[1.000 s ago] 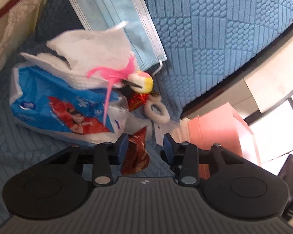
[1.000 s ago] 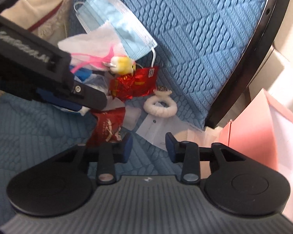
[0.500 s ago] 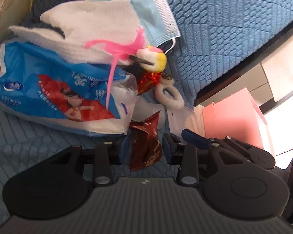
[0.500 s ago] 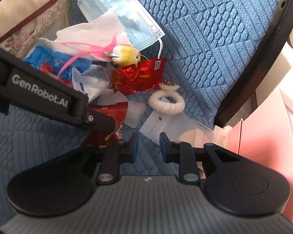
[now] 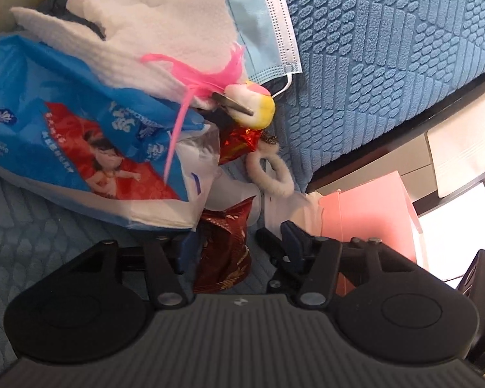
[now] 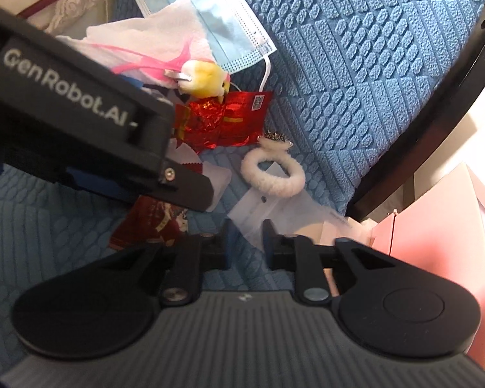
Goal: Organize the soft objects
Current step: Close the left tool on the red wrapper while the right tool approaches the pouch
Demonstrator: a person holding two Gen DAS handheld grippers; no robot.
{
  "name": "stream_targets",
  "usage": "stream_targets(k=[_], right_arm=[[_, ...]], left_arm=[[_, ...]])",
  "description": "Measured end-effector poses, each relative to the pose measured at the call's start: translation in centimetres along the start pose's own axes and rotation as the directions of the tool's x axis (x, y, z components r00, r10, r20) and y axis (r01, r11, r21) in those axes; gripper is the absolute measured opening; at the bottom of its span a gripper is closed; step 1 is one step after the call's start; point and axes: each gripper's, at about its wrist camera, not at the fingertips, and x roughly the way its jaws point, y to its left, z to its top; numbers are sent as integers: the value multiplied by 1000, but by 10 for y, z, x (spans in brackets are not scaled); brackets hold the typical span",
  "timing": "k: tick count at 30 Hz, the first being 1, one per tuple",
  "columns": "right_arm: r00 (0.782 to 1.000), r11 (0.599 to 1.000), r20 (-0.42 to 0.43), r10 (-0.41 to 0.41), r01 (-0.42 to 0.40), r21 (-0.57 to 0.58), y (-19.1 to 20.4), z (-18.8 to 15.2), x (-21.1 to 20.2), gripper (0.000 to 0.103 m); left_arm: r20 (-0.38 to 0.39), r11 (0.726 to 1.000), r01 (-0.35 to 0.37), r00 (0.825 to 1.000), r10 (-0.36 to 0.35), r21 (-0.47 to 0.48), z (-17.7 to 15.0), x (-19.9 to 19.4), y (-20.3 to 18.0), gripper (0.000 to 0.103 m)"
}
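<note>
A dark red crinkly foil snack packet (image 5: 224,242), light and slippery, lies on the blue quilted cushion (image 5: 388,64) between the left gripper (image 5: 231,247)'s fingers, just spread wider and not pinching. Its near edge is best pinched. The right gripper (image 6: 244,241)'s fingers, just closing, are nearly pressed together over a white plastic sleeve (image 6: 258,208).

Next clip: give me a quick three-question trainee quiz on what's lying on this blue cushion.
1. True or false: the white fluffy hair tie lies on top of the face mask.
2. What sits between the fingers of the left tongs? A) tissue pack B) dark red snack packet C) clear bag
3. What colour is the feather on the yellow toy?

Key
1. False: the two lie apart.
2. B. The jaws have just been opening, and there is a gap beside the packet.
3. Pink.
</note>
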Motion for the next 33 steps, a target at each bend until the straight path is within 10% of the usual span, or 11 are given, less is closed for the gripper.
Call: stream_targets(k=[8, 33], right_arm=[[1000, 1000, -1, -21, 21, -19, 5, 0, -3, 5], [979, 977, 158, 126, -150, 150, 13, -5, -98, 3]], left_arm=[[-9, 998, -57, 998, 57, 10, -1, 3, -1, 27], [56, 999, -28, 998, 31, -40, -33, -59, 15, 25]])
